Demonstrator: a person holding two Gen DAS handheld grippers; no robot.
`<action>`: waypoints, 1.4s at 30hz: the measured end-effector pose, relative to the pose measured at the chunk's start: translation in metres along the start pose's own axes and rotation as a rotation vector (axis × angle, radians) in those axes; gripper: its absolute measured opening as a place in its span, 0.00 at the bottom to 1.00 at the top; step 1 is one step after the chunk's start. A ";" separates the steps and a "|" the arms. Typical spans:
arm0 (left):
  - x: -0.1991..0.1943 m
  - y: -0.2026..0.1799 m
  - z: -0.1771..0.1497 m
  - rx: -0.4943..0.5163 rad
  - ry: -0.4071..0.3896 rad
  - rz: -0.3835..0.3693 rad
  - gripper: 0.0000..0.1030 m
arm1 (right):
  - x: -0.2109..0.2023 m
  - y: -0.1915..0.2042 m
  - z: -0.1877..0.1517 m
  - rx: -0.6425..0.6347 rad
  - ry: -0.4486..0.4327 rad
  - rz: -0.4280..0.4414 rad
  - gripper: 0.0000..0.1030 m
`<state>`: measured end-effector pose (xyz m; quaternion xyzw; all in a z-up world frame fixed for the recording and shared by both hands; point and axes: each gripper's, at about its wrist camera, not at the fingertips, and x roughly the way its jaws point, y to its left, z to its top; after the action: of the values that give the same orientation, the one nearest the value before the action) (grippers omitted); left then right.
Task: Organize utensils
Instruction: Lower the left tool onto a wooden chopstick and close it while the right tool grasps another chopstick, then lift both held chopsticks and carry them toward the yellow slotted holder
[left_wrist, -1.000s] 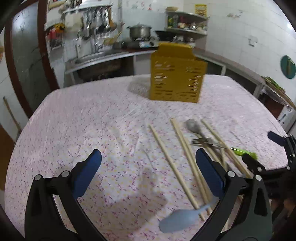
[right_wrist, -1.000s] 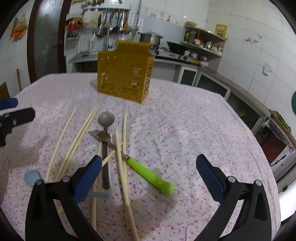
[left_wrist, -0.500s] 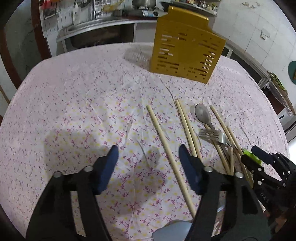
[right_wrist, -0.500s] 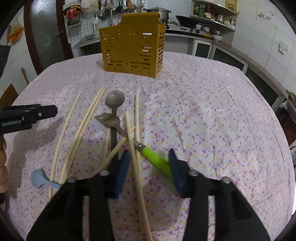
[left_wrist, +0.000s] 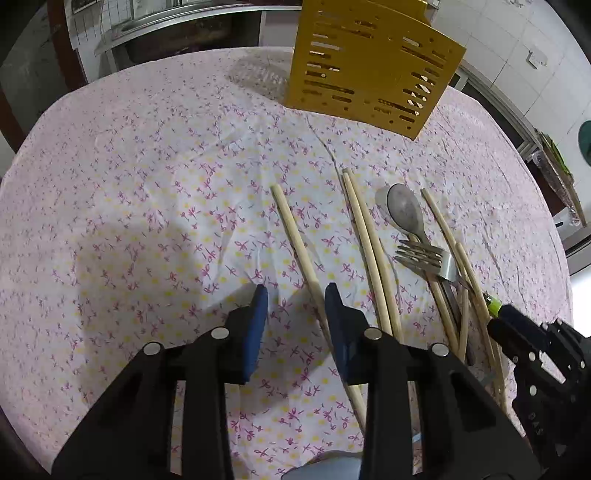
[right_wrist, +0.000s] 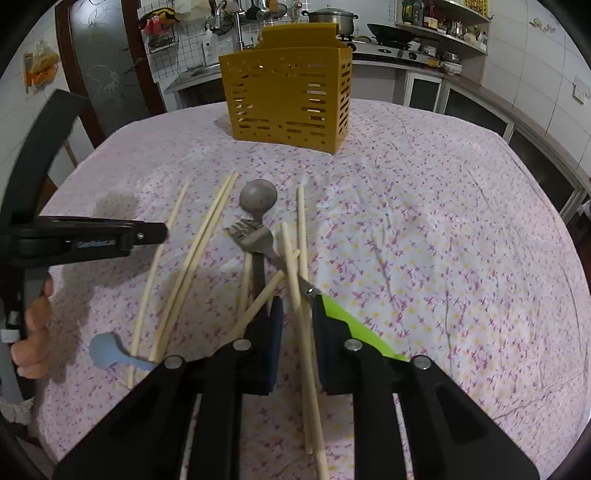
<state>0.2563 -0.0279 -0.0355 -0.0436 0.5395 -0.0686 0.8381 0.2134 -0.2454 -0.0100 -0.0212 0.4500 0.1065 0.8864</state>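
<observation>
Both grippers narrowed since a second ago
Left hand-held gripper (left_wrist: 295, 306) half-shut beside a chopstick (left_wrist: 295, 240), right hand-held gripper (right_wrist: 297, 314) straddling chopsticks (right_wrist: 295, 273) (neither gripping); bare counter (left_wrist: 129, 206) left.

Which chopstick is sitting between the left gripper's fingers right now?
The lone chopstick lying by itself, farthest left of the scattered sticks. It runs between the left gripper fingers; the close pair and the sticks tangled with the fork lie off to the right.

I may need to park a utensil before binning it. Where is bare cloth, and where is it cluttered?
Bare cloth lies left of the lone chopstick, out to the table edge, and right of the green-handled fork. There is also a strip in front of the yellow holder. The middle is crowded: chopsticks, spoon and fork overlap.
</observation>
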 end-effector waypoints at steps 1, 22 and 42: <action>0.001 -0.001 0.001 0.002 -0.001 0.004 0.30 | 0.001 0.001 -0.001 -0.005 0.006 -0.004 0.13; 0.037 -0.030 0.049 0.101 0.087 0.034 0.28 | 0.041 -0.014 0.033 0.032 0.143 0.036 0.06; 0.010 -0.012 0.056 0.055 0.000 -0.055 0.05 | 0.008 -0.045 0.024 0.174 0.104 0.132 0.06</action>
<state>0.3102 -0.0413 -0.0200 -0.0353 0.5359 -0.1064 0.8368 0.2464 -0.2852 -0.0050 0.0799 0.5032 0.1239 0.8515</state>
